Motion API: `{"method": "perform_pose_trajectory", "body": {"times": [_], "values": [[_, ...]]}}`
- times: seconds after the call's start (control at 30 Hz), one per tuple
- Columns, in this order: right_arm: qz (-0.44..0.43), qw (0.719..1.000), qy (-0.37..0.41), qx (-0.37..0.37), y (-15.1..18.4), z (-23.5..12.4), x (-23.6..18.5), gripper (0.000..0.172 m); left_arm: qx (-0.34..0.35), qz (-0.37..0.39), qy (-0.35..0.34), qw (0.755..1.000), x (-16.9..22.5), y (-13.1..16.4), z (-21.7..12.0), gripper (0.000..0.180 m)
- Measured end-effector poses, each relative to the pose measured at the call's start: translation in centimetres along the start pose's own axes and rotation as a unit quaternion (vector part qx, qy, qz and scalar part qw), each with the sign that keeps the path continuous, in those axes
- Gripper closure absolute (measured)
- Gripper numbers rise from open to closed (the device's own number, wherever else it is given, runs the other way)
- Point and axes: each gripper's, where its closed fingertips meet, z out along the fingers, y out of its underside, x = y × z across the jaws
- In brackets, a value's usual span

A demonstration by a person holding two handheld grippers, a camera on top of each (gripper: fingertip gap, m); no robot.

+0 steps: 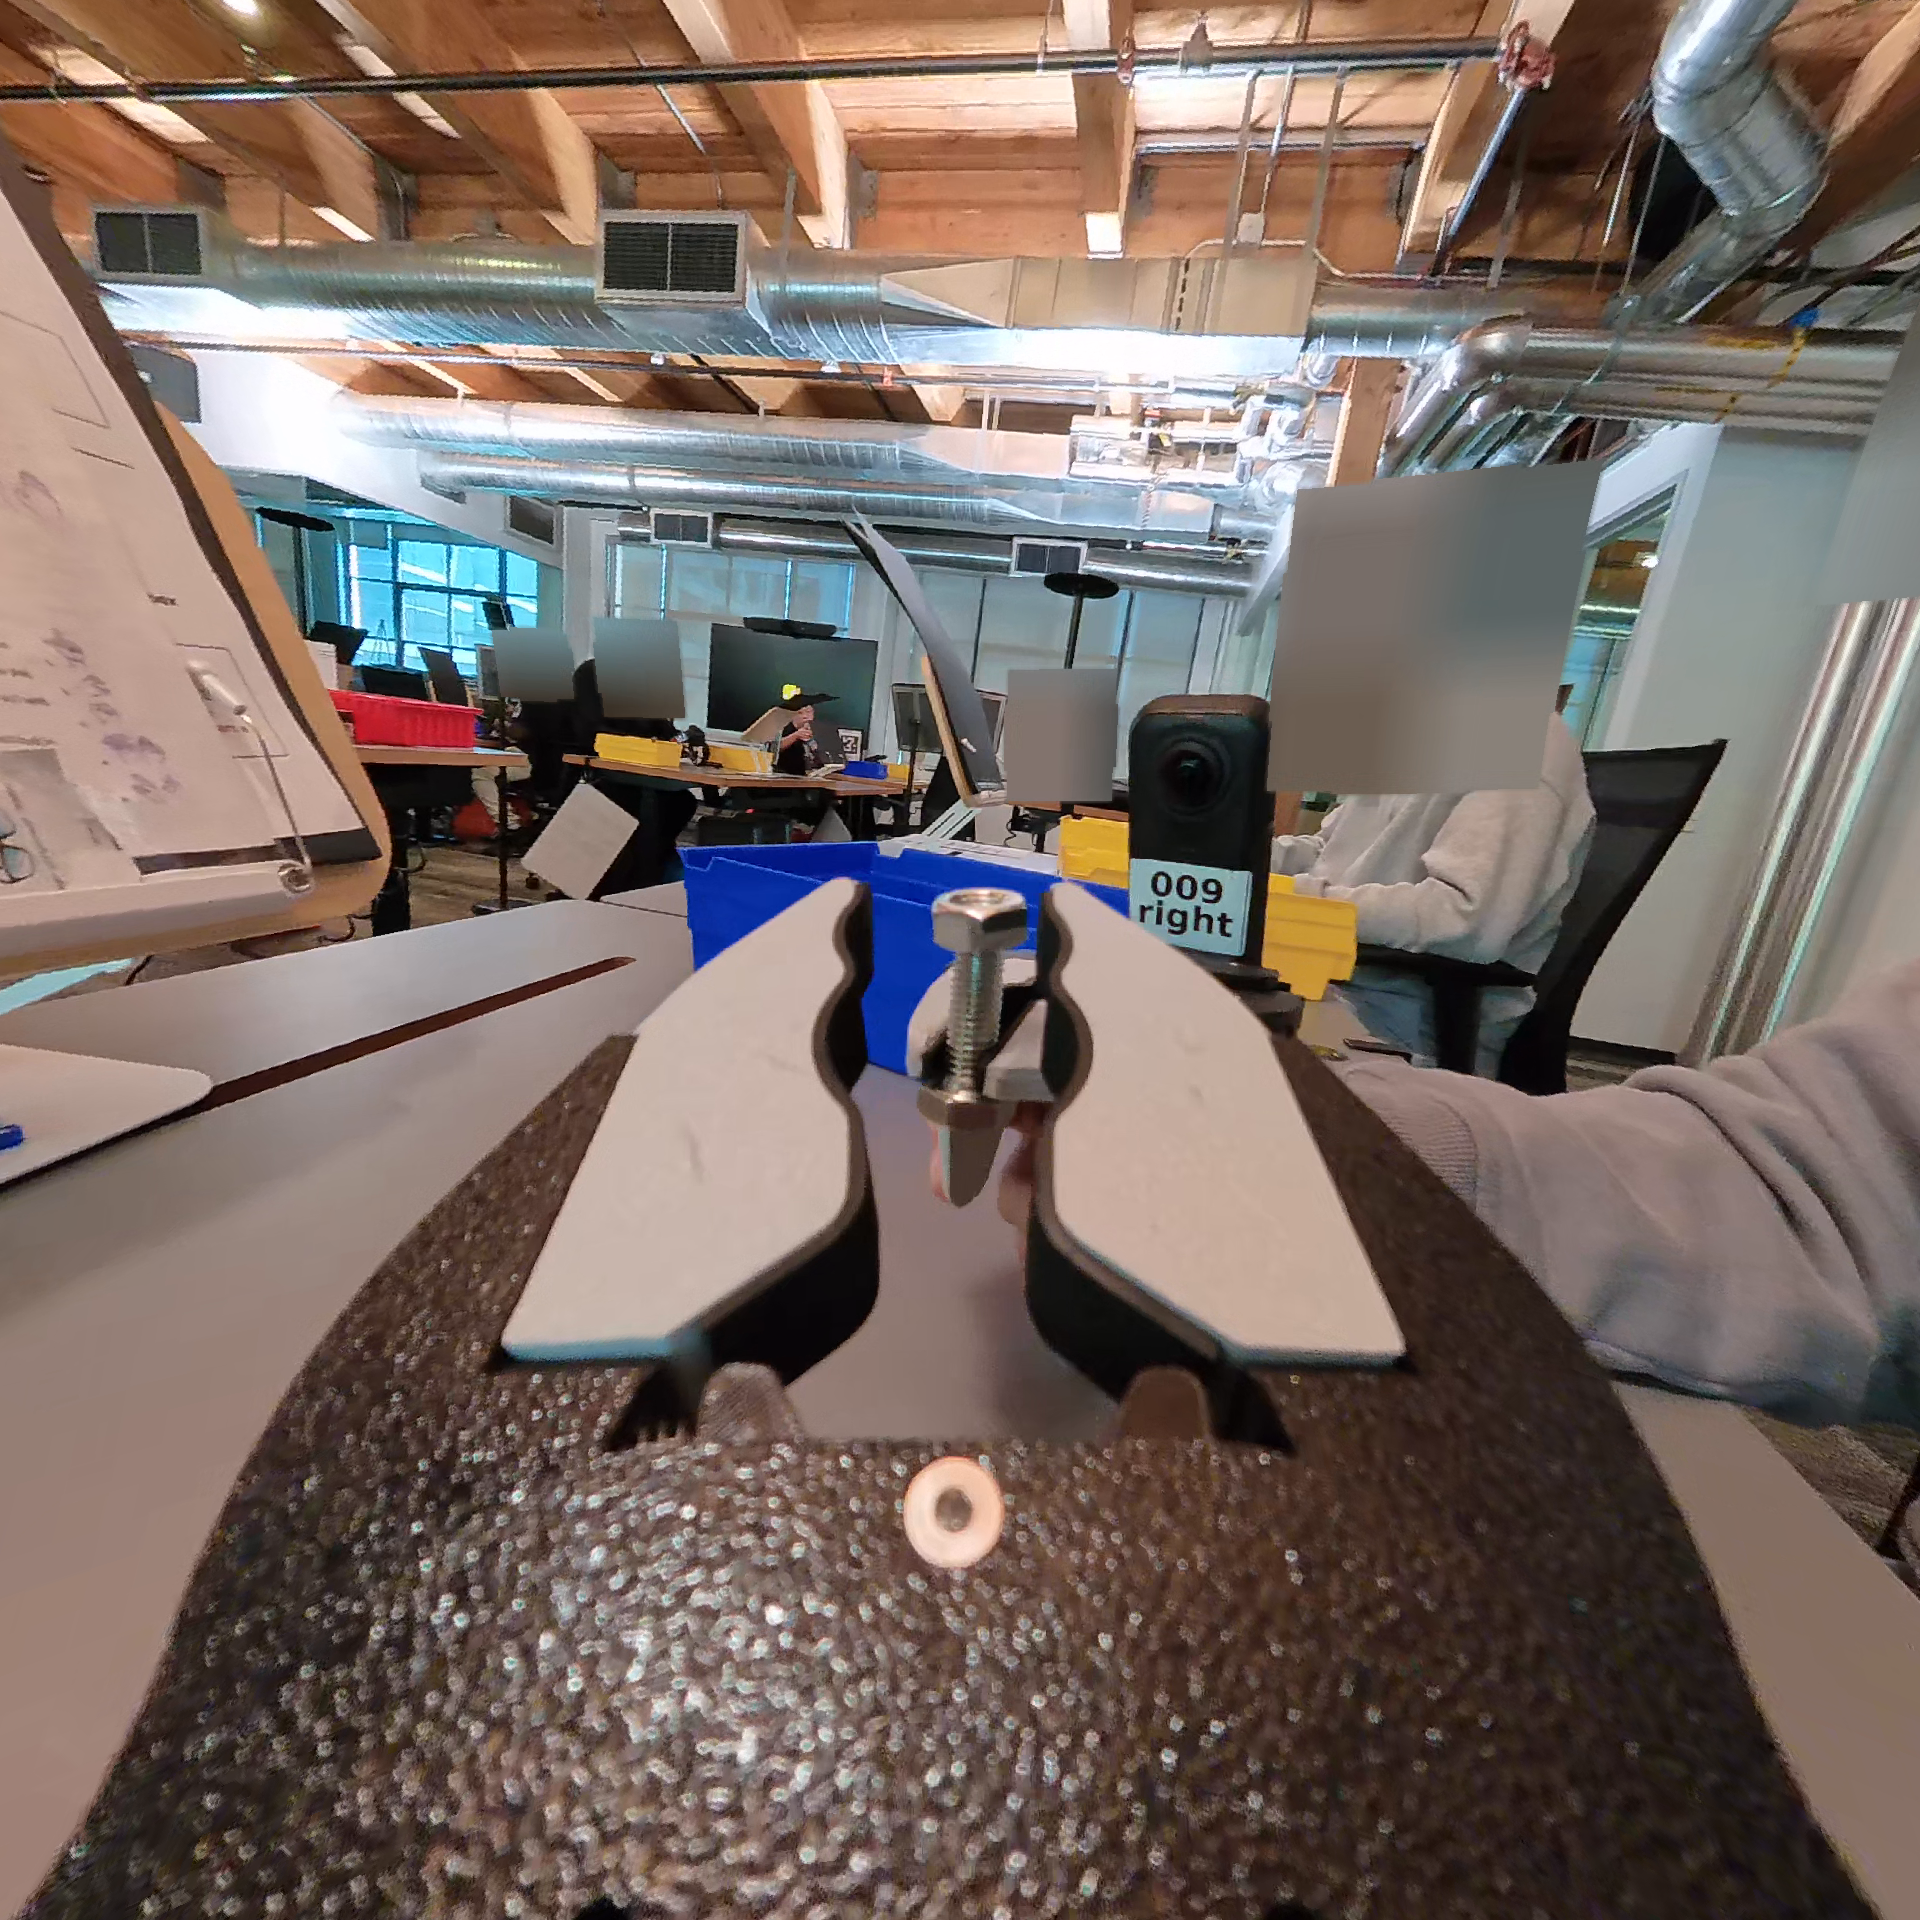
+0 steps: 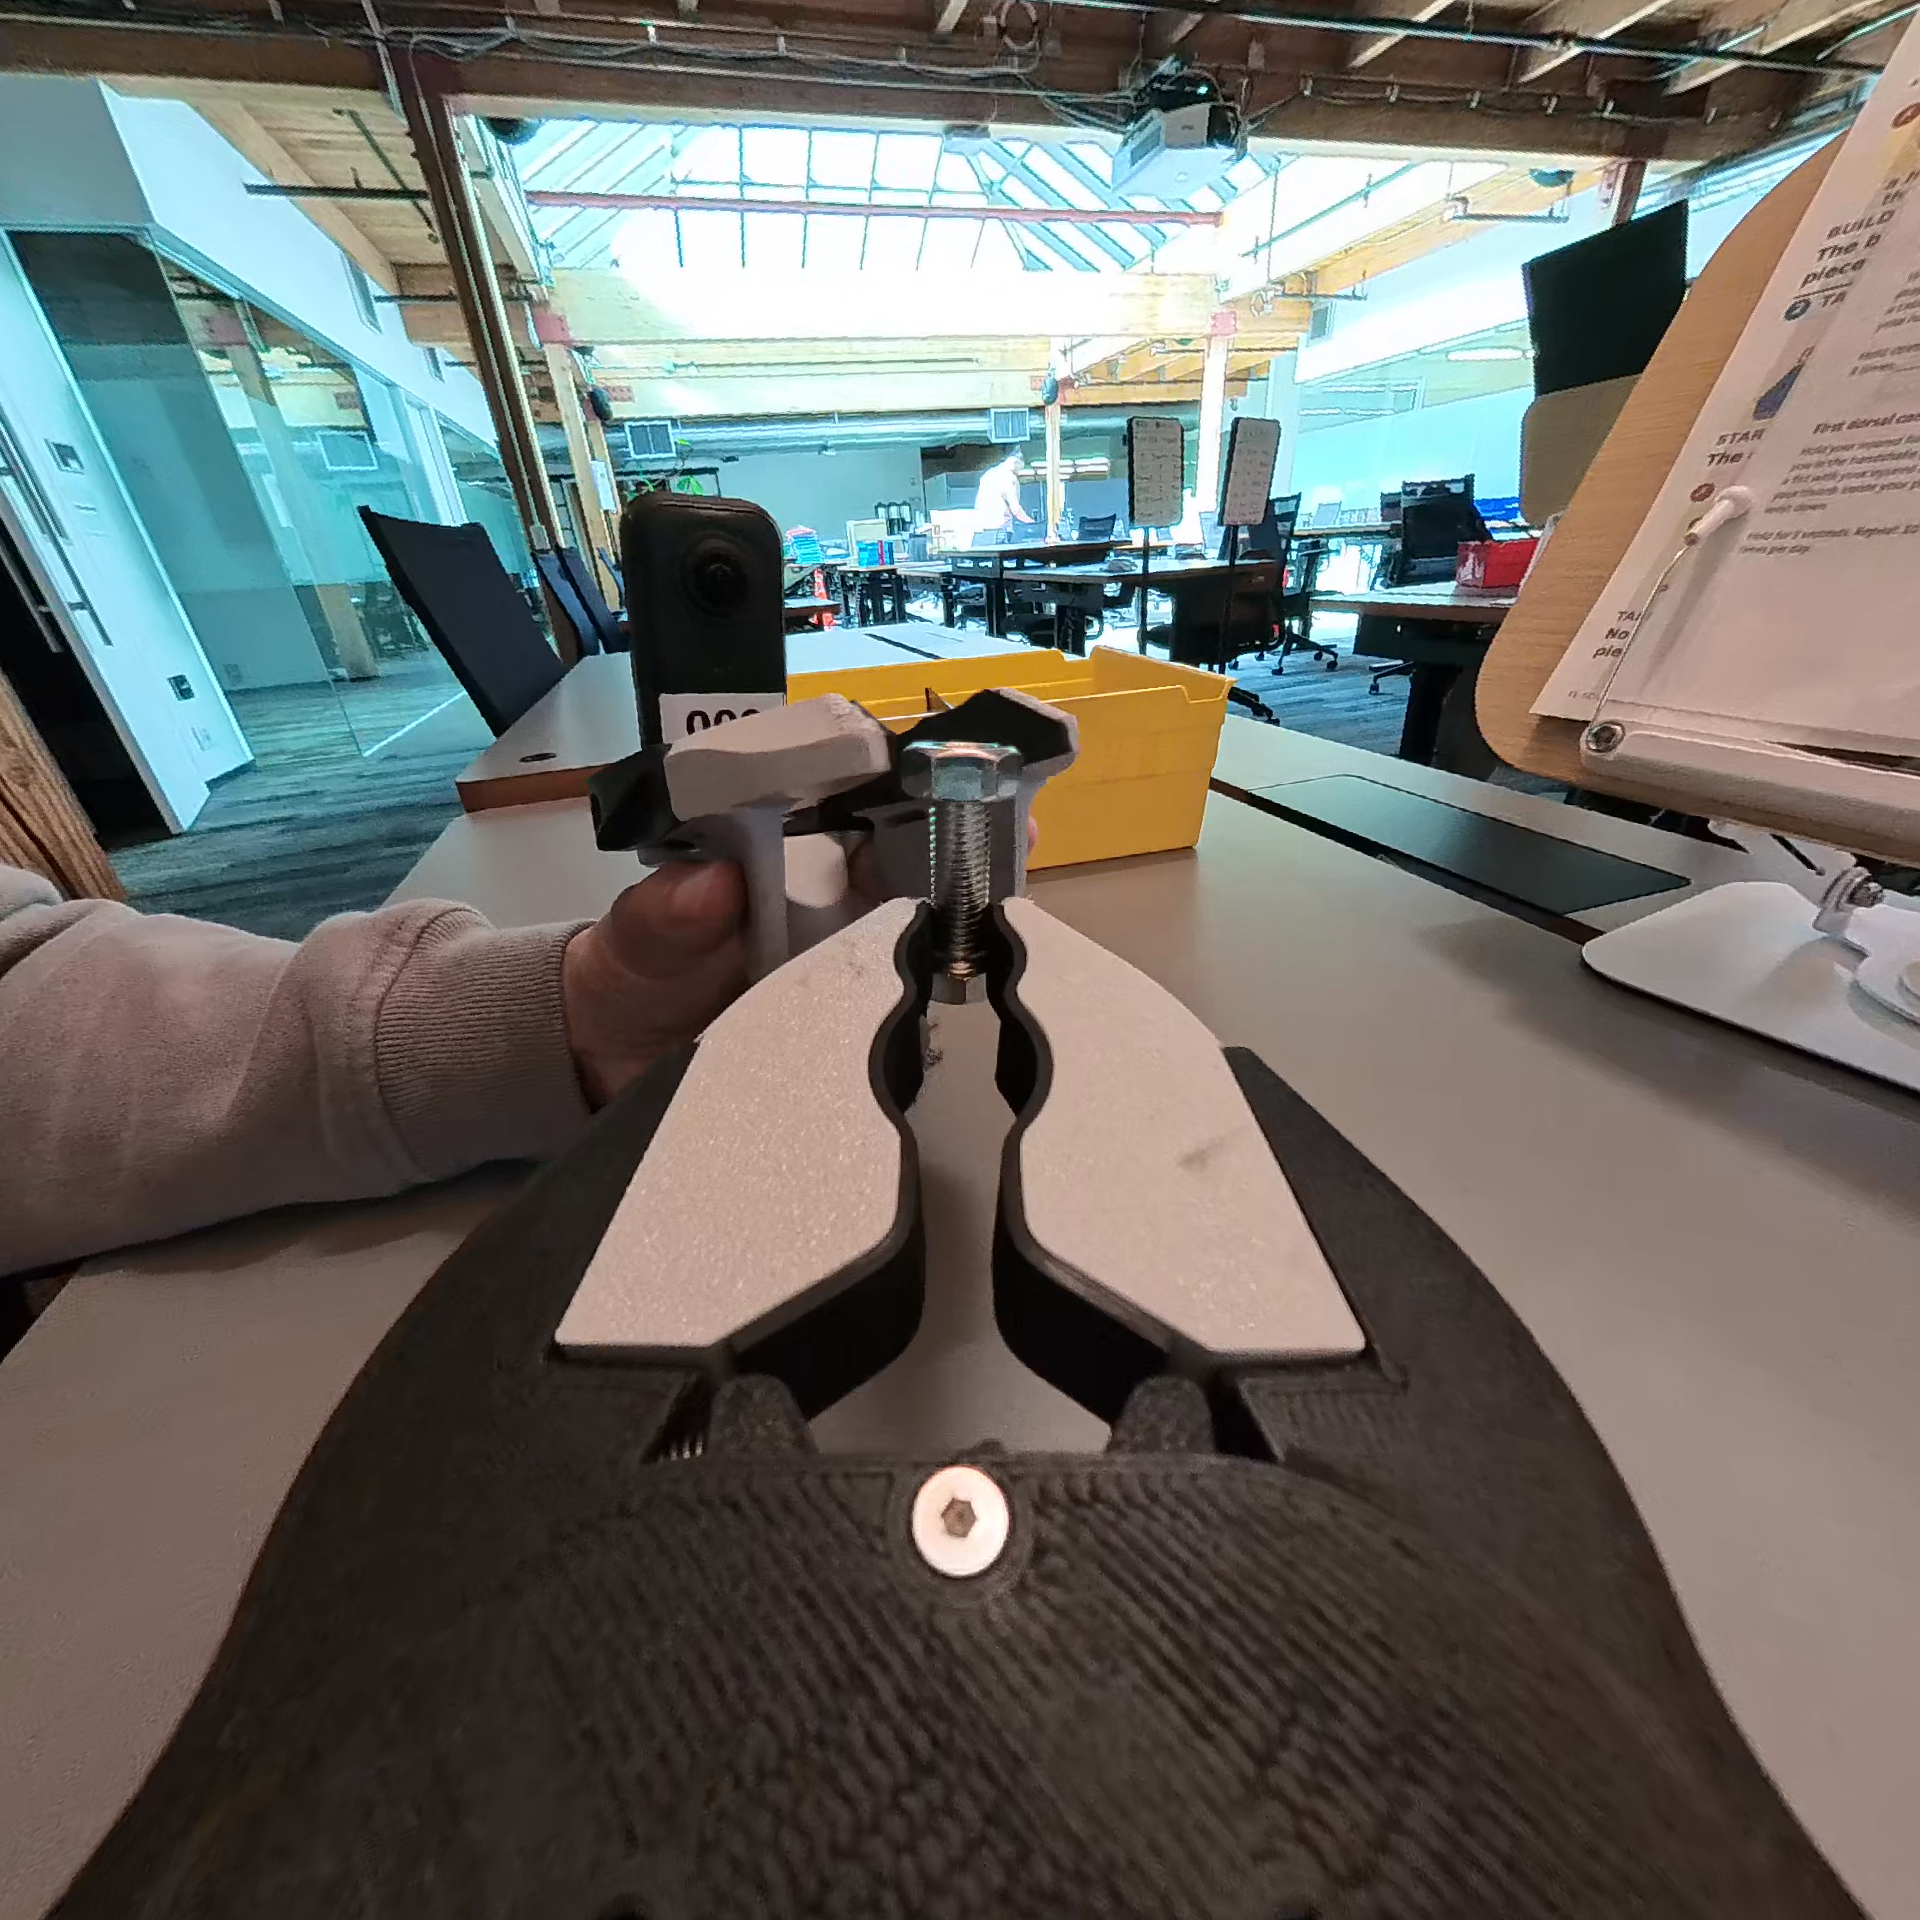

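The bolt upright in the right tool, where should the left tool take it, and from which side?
I'd grip the bolt by its hex head across two opposite flats, the left tool coming level from opposite the right tool, which clamps the lower thread; the head stands free above.

Silver hex bolt (image 2: 961, 831), threaded shank, standing upright with hex head on top. Lower shank clamped between the right gripper's (image 2: 961, 940) fingertips, both black inner pads pressing the threads; a nut visible at the bottom end, just below the tips. Hex head level with the left gripper's (image 1: 956, 914) fingertips, sitting between them with a gap on each side, untouched. Held above a grey tabletop (image 2: 1351, 1091).
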Motion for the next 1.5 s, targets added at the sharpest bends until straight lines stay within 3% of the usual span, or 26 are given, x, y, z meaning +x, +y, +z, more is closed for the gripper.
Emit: {"method": "perform_pose_trajectory", "body": {"times": [0.27, 0.73, 1.17, 1.5], "values": [[-0.001, 1.0, 0.002, -0.006, 0.2, 0.0, 0.1, 0.163, -0.013, 0.007, 0.007, 1.0, 0.2, 0.3, 0.0, 0.163], [0.012, 0.997, -0.059, -0.049, 1.6, 0.4, -1.5, 0.163, -0.095, 0.012, 0.079, 0.992, 1.2, 1.3, -1.4, 0.164], [0.012, 0.998, -0.045, -0.035, 1.1, 0.2, -1.1, 0.163, -0.071, 0.02, 0.068, 0.995, 0.9, 0.9, -1.2, 0.164], [-0.022, 0.998, -0.012, -0.061, 1.7, 0.2, -0.3, 0.163, -0.124, 0.075, 0.027, 0.989, 0.3, 1.5, -1.2, 0.164]]}}
